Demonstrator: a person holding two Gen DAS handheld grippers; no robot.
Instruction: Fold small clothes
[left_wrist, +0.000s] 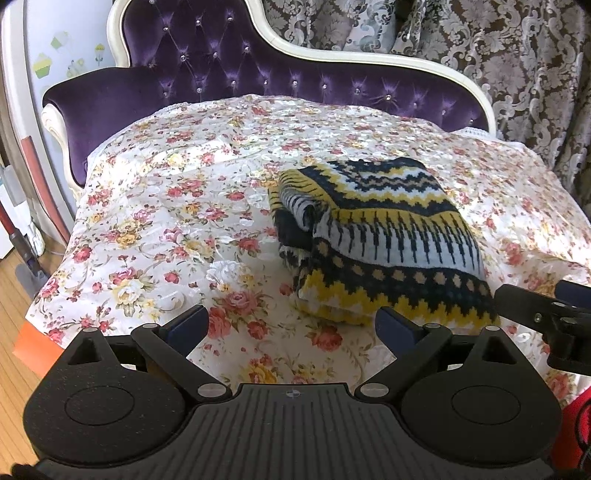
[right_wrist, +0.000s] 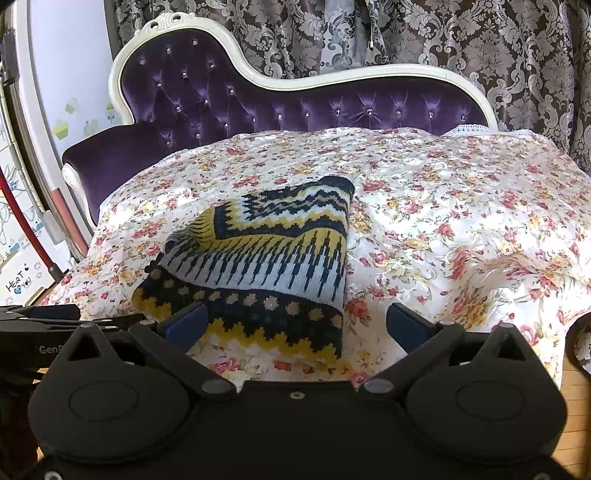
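While empty, both grippers (left_wrist: 291, 328) (right_wrist: 295, 326) level.

My left gripper (left_wrist: 291, 328) and right gripper (right_wrist: 295, 326) look identical: matte black bodies, blue finger pads (right_wrist: 186, 326), silver screws, ribbed centre plate.

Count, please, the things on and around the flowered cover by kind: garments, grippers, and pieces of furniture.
Garments: 1, the patterned knit sweater, lying folded on the floral cover.
Grippers: 2, the left gripper and the right gripper, both open and empty.
Furniture: 1, the purple tufted sofa.
Total: 4.
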